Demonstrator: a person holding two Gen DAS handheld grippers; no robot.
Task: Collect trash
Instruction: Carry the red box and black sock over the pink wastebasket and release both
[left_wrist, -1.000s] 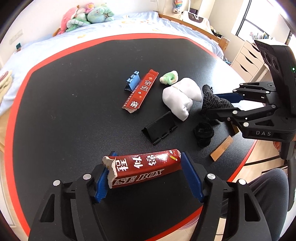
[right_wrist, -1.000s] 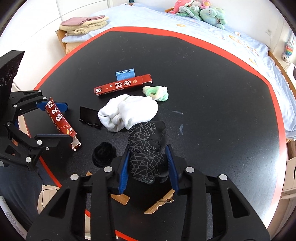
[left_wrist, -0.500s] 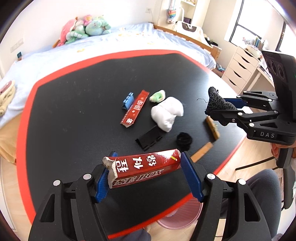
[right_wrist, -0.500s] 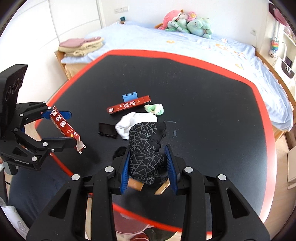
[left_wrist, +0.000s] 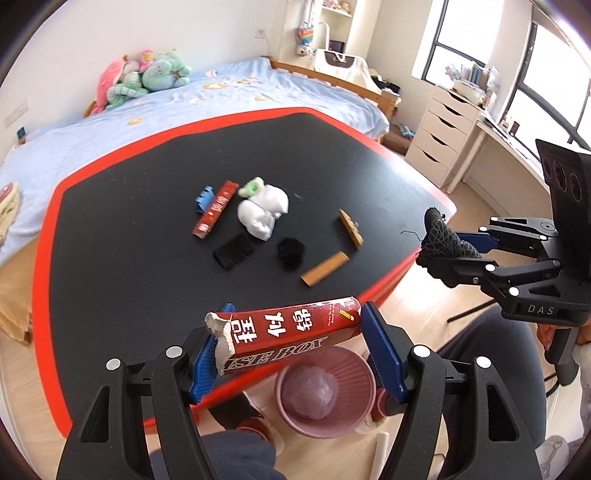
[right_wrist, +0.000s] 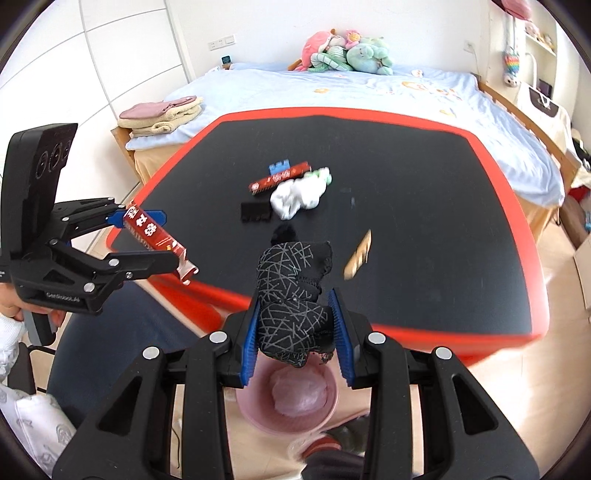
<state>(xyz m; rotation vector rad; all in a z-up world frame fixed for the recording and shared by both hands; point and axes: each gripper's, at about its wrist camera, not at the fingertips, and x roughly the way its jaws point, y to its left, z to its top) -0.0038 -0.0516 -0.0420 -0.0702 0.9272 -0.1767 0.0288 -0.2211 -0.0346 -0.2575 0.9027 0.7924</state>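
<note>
Two pieces of trash are being carried off the bench (left_wrist: 110, 229) toward the pink bin (left_wrist: 325, 391), which stands on the floor at the lower centre of both views. The left tool (left_wrist: 291, 347) is clamped on a torn red carton (left_wrist: 286, 338), held lengthwise between the blue pads just above the bin's rim in the left wrist view. The right tool (right_wrist: 295, 328) is closed on a black crumpled fabric with pale line pattern (right_wrist: 293, 295), and in the right wrist view the bin (right_wrist: 288, 398) is seen directly beneath it, a pinkish bag already lying inside.

The step in hand is judged to be the delivery; the next move calls for each tool to be brought squarely over the bin's mouth and its jaws opened so that the pieces drop in. The carton is long compared with the bin's opening, so it may need to be tipped end-down to avoid catching on the rim.

Left on the bench at mid-frame are a second red carton (left_wrist: 214, 210), a blue piece (left_wrist: 204, 197) beside it, a white cloth (left_wrist: 262, 212) with a green scrap (left_wrist: 253, 186) at its upper edge, a flat black piece (left_wrist: 232, 251), a black fuzzy lump (left_wrist: 290, 251) and two wooden strips (left_wrist: 325, 267).

The person's knees and feet crowd the floor around the bin. The two tools are close together, and a collision over the bin is possible.
</note>
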